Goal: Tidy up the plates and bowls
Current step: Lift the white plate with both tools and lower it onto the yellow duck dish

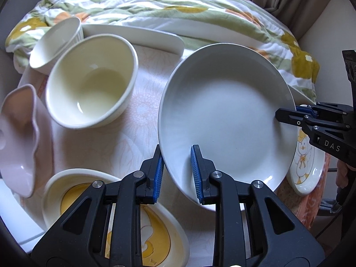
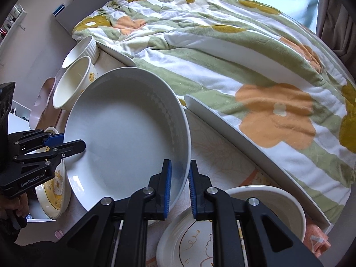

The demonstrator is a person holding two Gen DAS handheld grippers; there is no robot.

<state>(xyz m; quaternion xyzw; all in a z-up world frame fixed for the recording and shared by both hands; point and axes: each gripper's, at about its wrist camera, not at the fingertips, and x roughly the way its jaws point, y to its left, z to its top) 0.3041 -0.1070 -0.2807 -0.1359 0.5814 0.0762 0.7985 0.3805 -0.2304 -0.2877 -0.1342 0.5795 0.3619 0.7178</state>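
Big white plate [image 1: 224, 115], deep, plain — held off the table by both grippers, tilted, sits center of the scene above a pale floral-print tabletop [image 1: 144, 102]. Left gripper [image 1: 176, 173] clamps the plate's near rim, blue pads on either side of the edge, one inside the dish, one outside. Right gripper [image 2: 179, 187] same deal on the opposite rim, pads clenched on the edge; in left wrist view it comes in from the right and bites the plate's right edge.

Other dishes around: cream bowl [image 1: 91, 82] left of plate, upright, empty. Ribbed white ramekin [image 1: 56, 42] just beyond it at far left, touching or nearly touching, can't tell. Pink wavy-edged dish [image 1: 19, 138] at left edge. Yellow-print dish [image 1: 111, 220] near left, under the left gripper's arms. Duck-print plate [image 1: 308, 169] on the right, partly under the big plate's rim. In right wrist view another line-drawing plate [image 2: 189, 242] near the bottom, w/ a white bowl [image 2: 278, 202] just to its right, both partly hidden by the gripper.

Floral blanket [image 2: 233, 66], green/orange/mustard, fills the far side. Long white raised edge [image 2: 255, 133] runs between tabletop and blanket. Hand [image 2: 15, 209] on the left gripper's handle visible at left edge of right wrist view.
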